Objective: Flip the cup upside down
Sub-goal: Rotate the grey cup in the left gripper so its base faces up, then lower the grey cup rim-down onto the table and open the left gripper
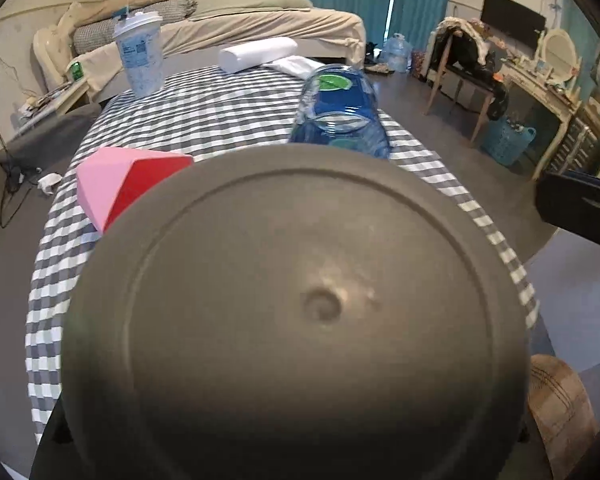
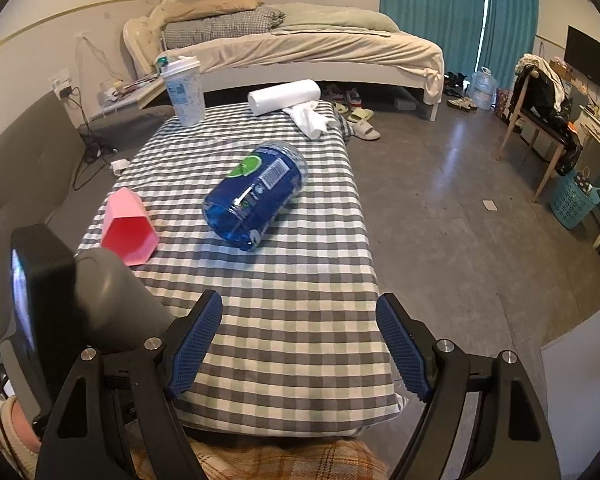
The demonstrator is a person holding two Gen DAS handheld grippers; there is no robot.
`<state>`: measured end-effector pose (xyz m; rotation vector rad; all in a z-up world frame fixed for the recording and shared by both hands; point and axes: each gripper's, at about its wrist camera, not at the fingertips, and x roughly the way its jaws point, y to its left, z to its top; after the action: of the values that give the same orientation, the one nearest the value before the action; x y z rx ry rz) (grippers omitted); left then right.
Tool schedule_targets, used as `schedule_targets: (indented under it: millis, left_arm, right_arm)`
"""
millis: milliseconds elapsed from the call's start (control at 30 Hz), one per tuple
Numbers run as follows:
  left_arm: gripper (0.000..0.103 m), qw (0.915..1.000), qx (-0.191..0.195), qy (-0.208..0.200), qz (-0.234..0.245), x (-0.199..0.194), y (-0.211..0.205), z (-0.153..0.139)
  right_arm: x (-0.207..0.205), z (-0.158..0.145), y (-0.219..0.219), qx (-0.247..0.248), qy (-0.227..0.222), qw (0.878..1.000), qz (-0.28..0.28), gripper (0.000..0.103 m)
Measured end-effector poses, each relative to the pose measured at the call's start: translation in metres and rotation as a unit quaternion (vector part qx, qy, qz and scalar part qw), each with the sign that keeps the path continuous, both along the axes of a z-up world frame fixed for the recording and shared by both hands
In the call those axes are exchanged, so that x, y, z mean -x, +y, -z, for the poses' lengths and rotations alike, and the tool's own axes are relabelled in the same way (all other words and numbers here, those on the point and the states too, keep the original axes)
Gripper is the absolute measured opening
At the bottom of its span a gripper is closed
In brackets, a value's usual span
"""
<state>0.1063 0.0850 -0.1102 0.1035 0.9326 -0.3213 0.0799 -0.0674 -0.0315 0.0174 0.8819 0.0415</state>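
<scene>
A grey cup (image 1: pixel 296 312) fills the left wrist view base-first, apparently carried by the left tool (image 2: pixel 40 300), whose fingers are hidden, so its grip cannot be told. The right tool (image 2: pixel 300 344) hovers spread and empty over the checked worktop (image 2: pixel 284 292). Ahead lie a pink cup (image 2: pixel 129 226) and a blue bottle (image 2: pixel 256 196) on its side. Judged risk: the cup slipping from an unseen grip mid-turn and knocking the pink cup just beyond it.

Grey cup (image 1: pixel 296 312); grey-white checked tablecloth (image 2: pixel 292 320); pink-red box (image 2: pixel 129 226); blue bottle (image 2: pixel 256 196).

left wrist: pressed against grey cup (image 1: pixel 300 312) | right wrist: higher, overlooking shared checkered table (image 2: pixel 300 320)
</scene>
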Motion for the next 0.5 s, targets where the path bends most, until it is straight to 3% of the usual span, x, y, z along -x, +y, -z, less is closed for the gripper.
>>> schedule_targets:
  millis: [167,500]
  left_arm:
    - [0.090,0.9996,-0.012,-0.019,0.017,0.021,0.000,-0.009]
    - [0.092,0.9981,-0.030,-0.053,-0.010,0.064,0.040,-0.036]
  right_arm:
    - [0.005,-0.006,-0.001,0.000,-0.007,1.000,0.002,0.079]
    - [0.044,-0.039,0.005,0.006,-0.051,0.999,0.001,0.079]
